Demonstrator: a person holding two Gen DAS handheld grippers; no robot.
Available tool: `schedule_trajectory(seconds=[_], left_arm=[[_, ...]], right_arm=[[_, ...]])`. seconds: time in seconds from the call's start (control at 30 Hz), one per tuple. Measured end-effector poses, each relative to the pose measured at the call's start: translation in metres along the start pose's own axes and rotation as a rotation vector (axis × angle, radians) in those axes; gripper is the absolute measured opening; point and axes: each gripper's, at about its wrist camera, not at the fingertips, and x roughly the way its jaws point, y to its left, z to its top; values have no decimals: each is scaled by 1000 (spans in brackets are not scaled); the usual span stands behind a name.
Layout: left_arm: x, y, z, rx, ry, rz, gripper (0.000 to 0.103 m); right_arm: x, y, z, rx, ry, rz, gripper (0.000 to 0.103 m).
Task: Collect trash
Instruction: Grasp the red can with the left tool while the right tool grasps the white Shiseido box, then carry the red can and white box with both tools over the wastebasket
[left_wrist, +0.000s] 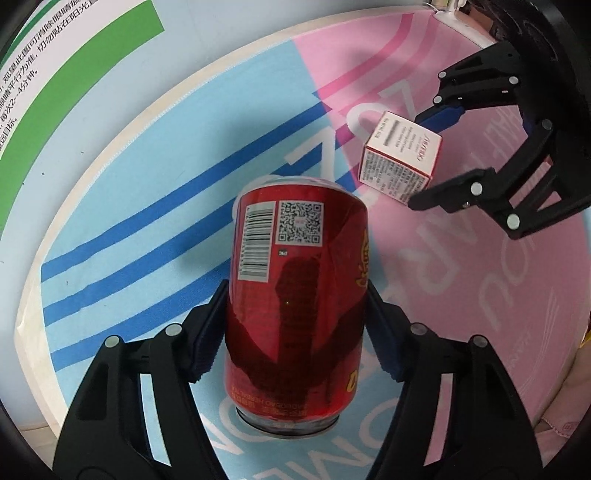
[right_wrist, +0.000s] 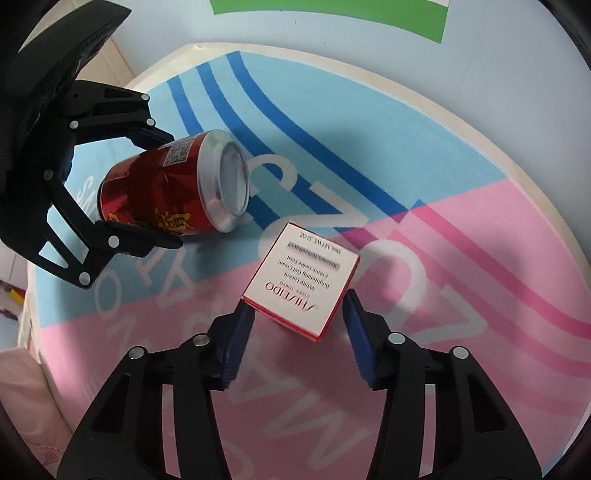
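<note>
A dented red drink can (left_wrist: 295, 295) lies on its side on the blue and pink mat (left_wrist: 147, 206). My left gripper (left_wrist: 295, 299) is shut on the can, blue pads pressing both sides. The can (right_wrist: 173, 188) and left gripper (right_wrist: 162, 188) also show in the right wrist view. A small white and red cosmetics box (right_wrist: 303, 284) lies on the mat. My right gripper (right_wrist: 299, 306) is open, its fingers on either side of the box's near end, apart from it. The box (left_wrist: 402, 158) and right gripper (left_wrist: 417, 158) show at upper right in the left wrist view.
The round mat (right_wrist: 443, 295) has a cream border. A white poster with green bands and printed text (left_wrist: 55, 74) lies beyond the mat. Pink fabric (right_wrist: 22, 387) lies off the mat's near left edge.
</note>
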Motion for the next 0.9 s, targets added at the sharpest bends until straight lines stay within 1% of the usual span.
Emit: schedule_trajectory(seconds=[0.4, 0.47, 0.7, 0.9], left_arm=[[-18, -4, -1, -7, -20, 22, 66], [-20, -6, 0, -5, -25, 25, 66], [-34, -18, 0, 12, -45, 44, 66], [-46, -34, -2, 44, -69, 36, 66]], right_arm=[[-27, -2, -10, 11, -36, -3, 48], [-36, -6, -17, 11, -40, -4, 48], [-60, 2, -30, 13, -58, -33, 48], [-84, 11, -47, 53, -82, -60, 48]])
